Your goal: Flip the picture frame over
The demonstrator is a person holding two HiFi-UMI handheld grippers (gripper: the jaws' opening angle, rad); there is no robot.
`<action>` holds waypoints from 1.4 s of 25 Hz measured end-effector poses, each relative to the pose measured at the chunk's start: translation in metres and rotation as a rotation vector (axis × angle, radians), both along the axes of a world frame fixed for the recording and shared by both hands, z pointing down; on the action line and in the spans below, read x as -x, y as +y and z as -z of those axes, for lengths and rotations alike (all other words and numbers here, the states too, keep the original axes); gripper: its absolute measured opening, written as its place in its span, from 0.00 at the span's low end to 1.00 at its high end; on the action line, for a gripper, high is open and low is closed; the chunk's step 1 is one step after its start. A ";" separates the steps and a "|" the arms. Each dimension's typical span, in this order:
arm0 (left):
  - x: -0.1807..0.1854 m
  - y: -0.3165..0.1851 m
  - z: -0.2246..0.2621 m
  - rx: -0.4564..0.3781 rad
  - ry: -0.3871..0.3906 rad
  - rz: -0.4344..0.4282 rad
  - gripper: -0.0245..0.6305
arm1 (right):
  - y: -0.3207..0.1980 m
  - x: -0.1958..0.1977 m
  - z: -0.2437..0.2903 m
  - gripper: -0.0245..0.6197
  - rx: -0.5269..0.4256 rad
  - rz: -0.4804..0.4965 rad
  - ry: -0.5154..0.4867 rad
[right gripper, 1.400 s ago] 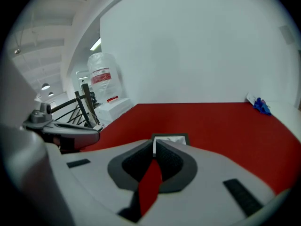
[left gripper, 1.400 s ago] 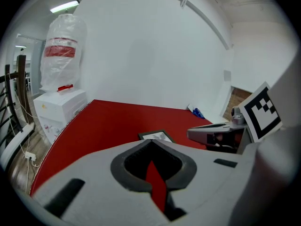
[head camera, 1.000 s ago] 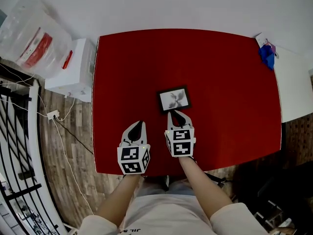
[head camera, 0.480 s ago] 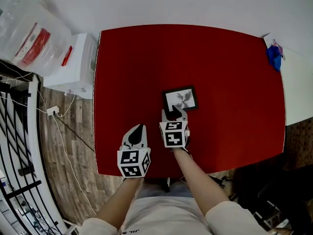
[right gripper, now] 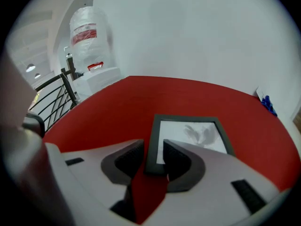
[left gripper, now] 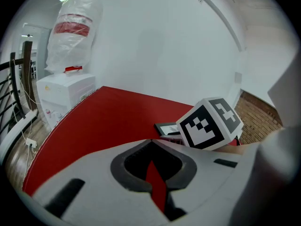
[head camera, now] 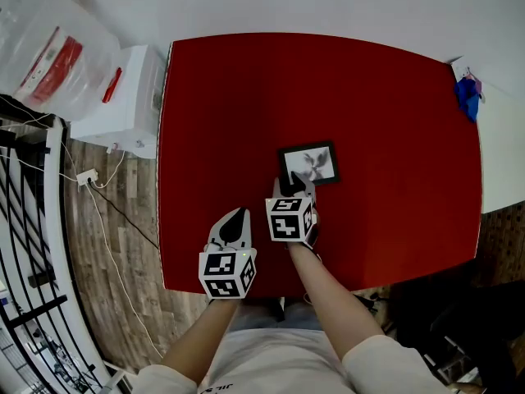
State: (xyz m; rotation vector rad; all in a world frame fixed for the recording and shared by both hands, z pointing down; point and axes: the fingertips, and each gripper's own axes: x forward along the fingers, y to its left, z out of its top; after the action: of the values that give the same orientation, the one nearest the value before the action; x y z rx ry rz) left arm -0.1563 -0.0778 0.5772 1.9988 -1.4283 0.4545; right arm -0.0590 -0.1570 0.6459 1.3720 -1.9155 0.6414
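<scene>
The picture frame [head camera: 309, 163] lies face up on the red table [head camera: 221, 97]. Nearest us, our left gripper [head camera: 236, 215] is pinched closed, empty. Next, our right gripper [head camera: 294, 187] has just been opening its jaws, with the frame's near corner between them.

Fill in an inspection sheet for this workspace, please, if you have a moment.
Surface: red table, bare apart from the frame.
Job's things: picture frame lies flat, picture up, not yet flipped.
Clutter: nothing seen on the table.
Grippers: right gripper has just been opening, jaws apart astride the frame's near corner; left gripper shut, empty, over the table's near edge.
Cables: plug strip and thin cable on the floor at left.
Surroundings: white cabinet, plastic bag, black railing, blue object at right.
</scene>
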 end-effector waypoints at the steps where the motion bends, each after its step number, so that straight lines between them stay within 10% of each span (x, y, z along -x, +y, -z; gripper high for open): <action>1: 0.000 0.000 -0.001 0.000 0.001 0.001 0.05 | 0.000 0.000 -0.001 0.23 0.002 0.000 0.013; 15: 0.003 -0.001 -0.006 0.008 0.000 0.009 0.05 | 0.001 0.000 0.006 0.14 0.025 -0.071 -0.058; 35: -0.007 -0.001 0.000 -0.005 -0.010 0.007 0.05 | 0.010 0.020 0.103 0.14 0.114 -0.150 -0.856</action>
State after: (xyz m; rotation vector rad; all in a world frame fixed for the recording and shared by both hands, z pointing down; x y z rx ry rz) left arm -0.1492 -0.0792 0.5774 1.9970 -1.4433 0.4592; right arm -0.0786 -0.1474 0.5427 1.2760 -2.3549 1.5787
